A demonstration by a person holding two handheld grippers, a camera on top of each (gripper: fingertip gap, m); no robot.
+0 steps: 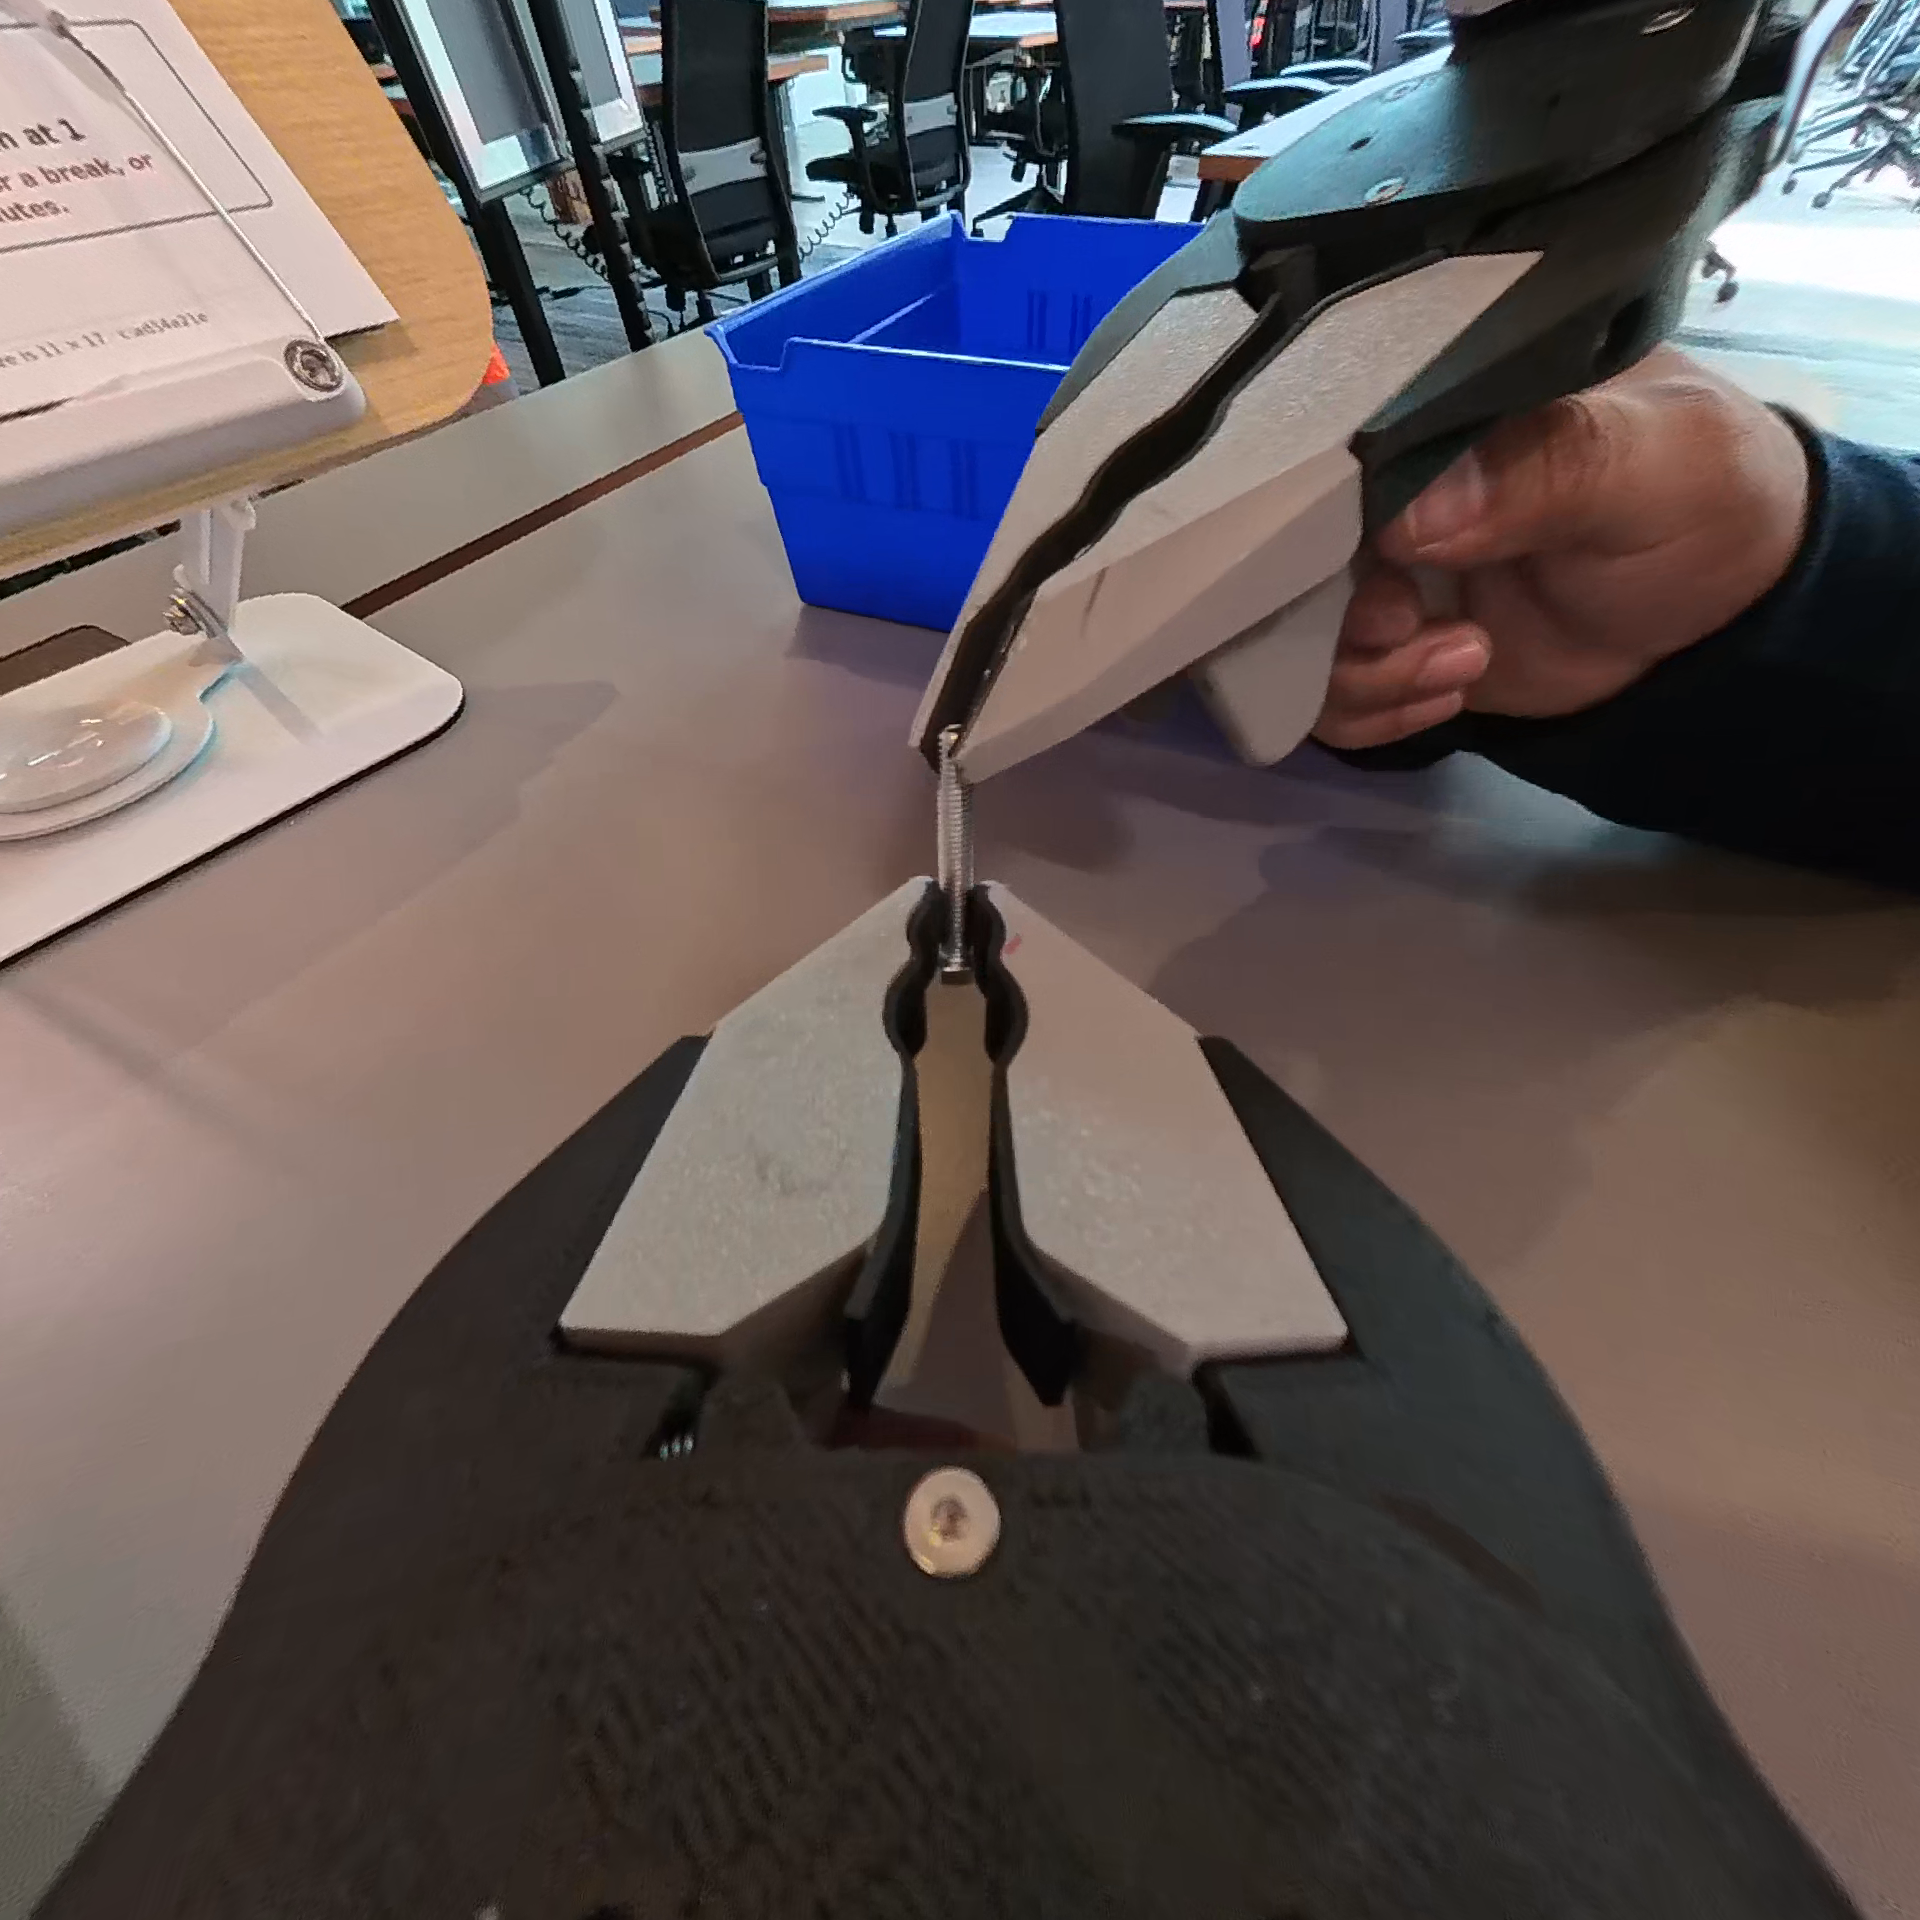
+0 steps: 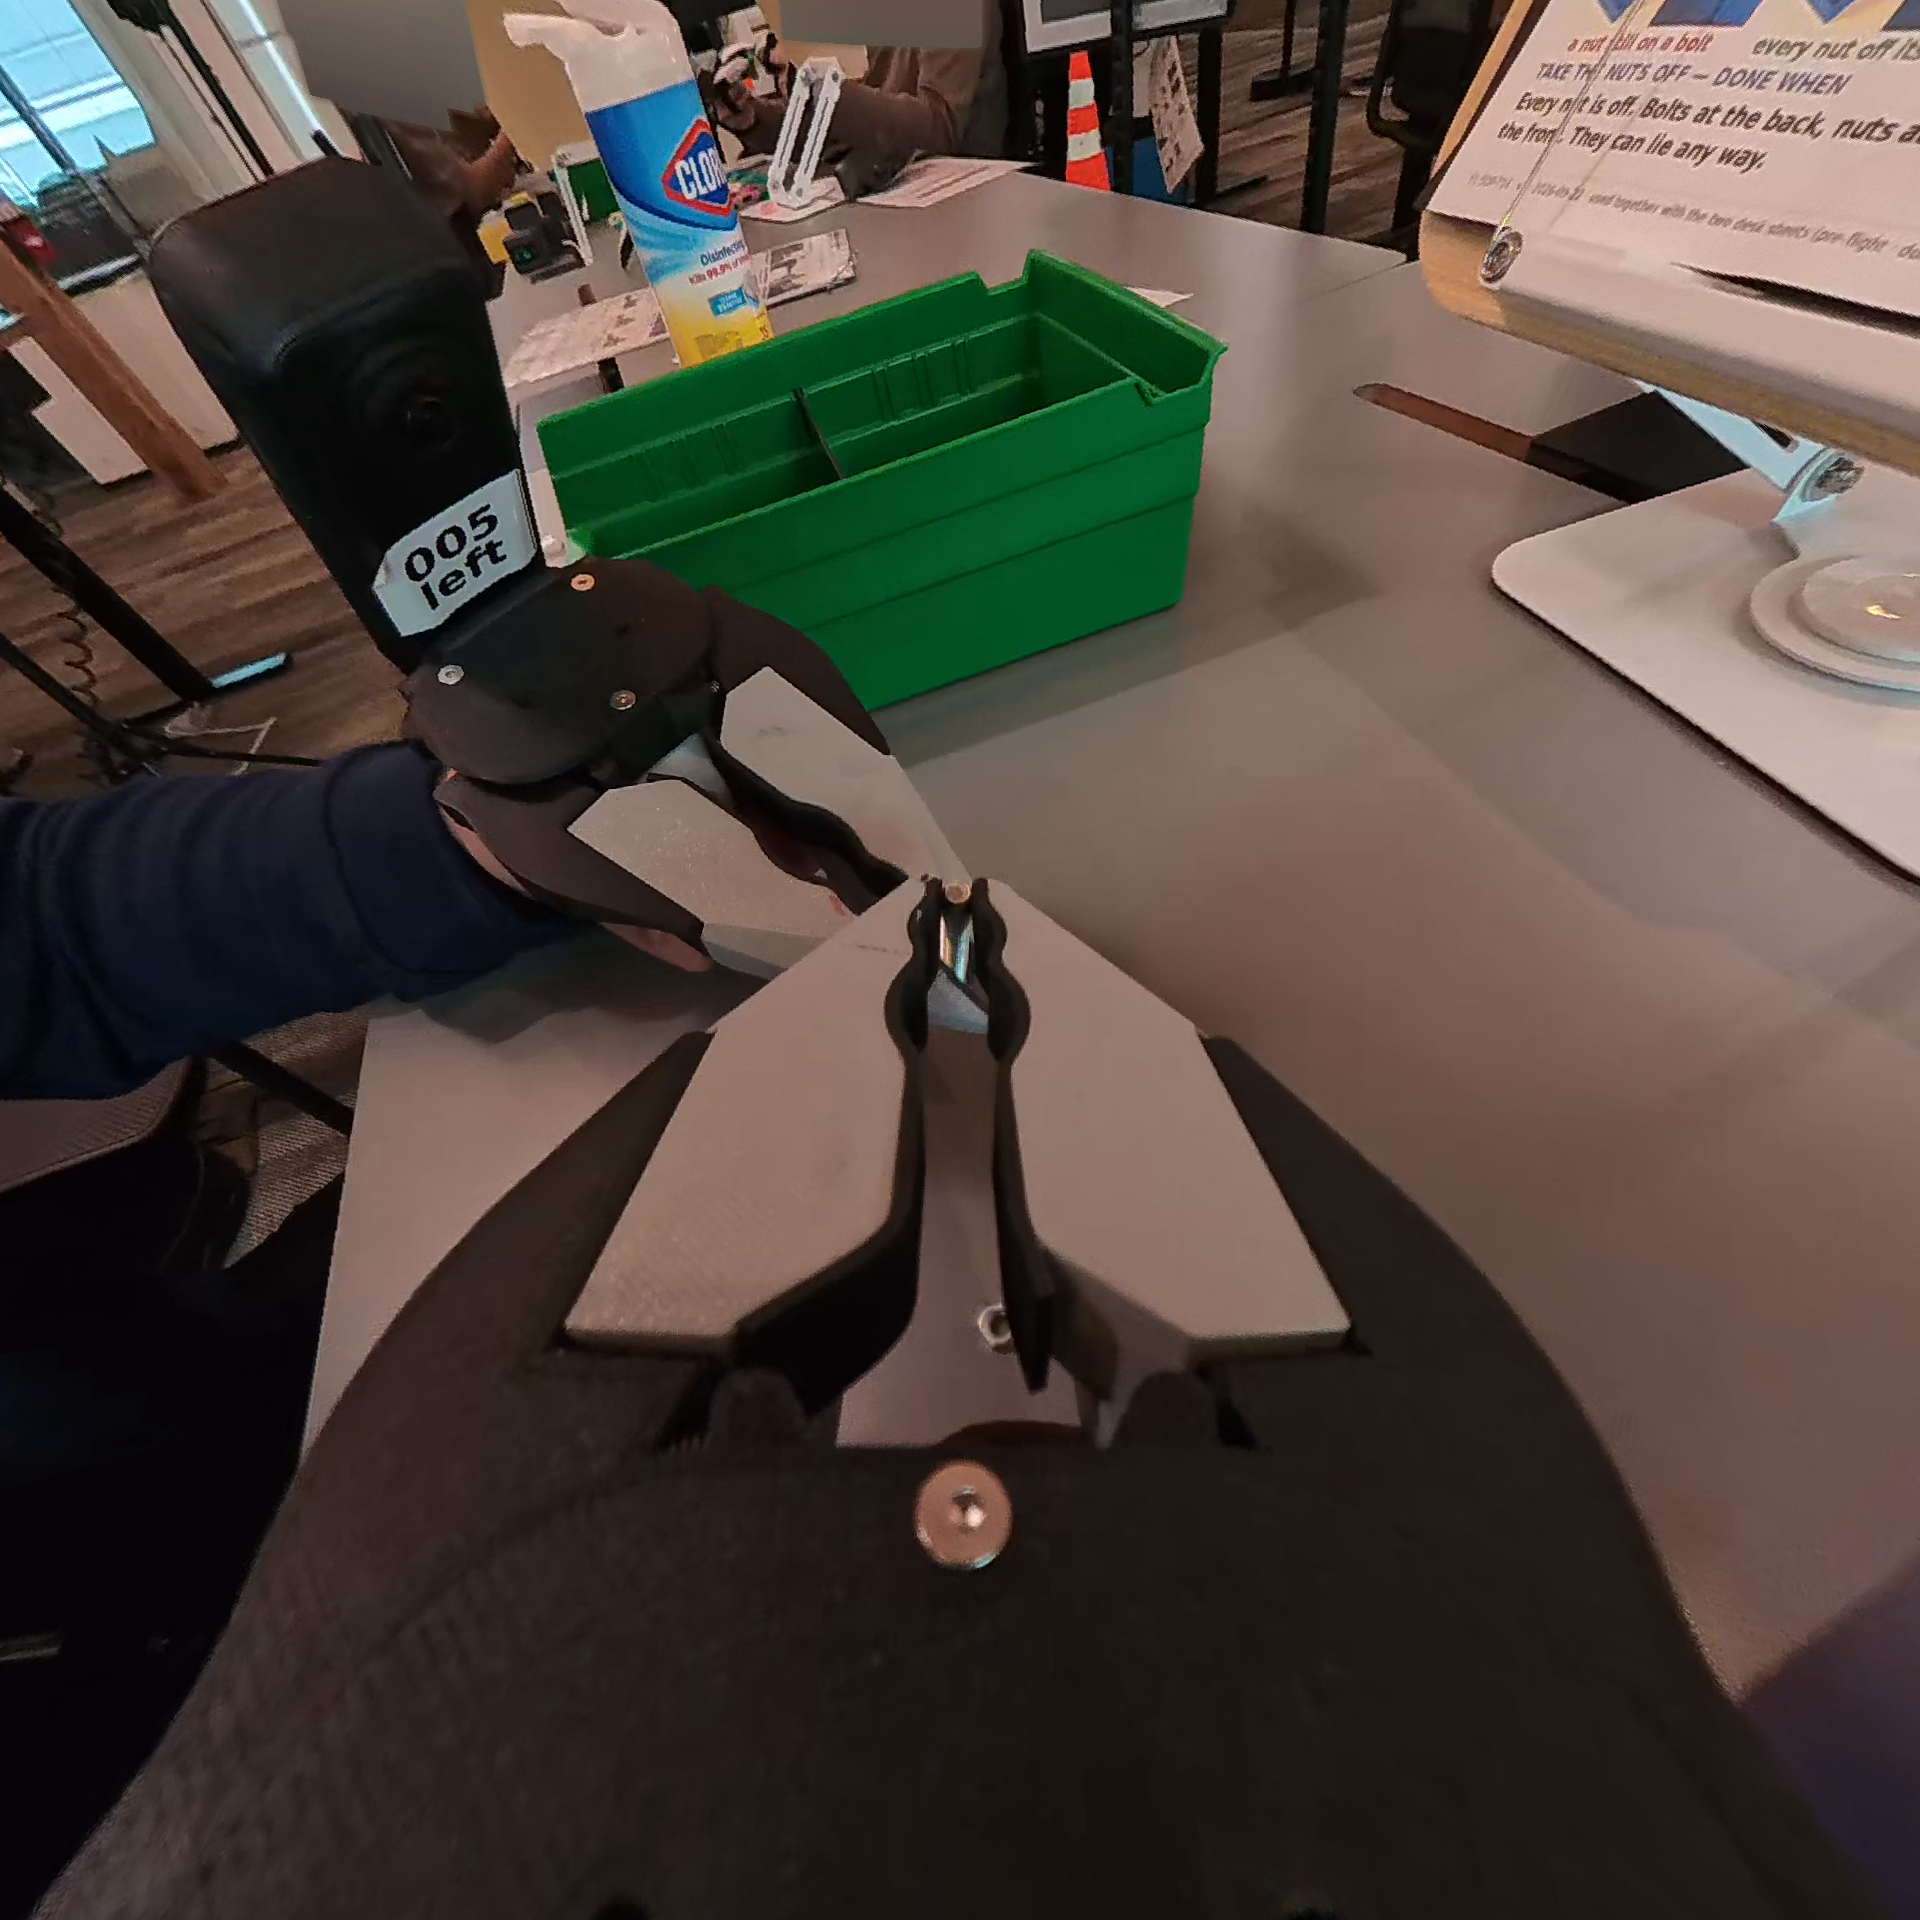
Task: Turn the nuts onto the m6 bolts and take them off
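Bolt [image 1: 954, 831] pinched between closed left fingers [image 1: 914, 940] and closed right fingers [image 1: 940, 732].

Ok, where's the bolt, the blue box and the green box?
bolt [image 1: 956, 831]: left wrist view, threaded shaft.
blue box [image 1: 883, 488]: left wrist view, front wall.
green box [image 2: 935, 561]: right wrist view, front wall.

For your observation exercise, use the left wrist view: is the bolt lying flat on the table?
No: the bolt is held above the table, gripped by the left gripper and right gripper.
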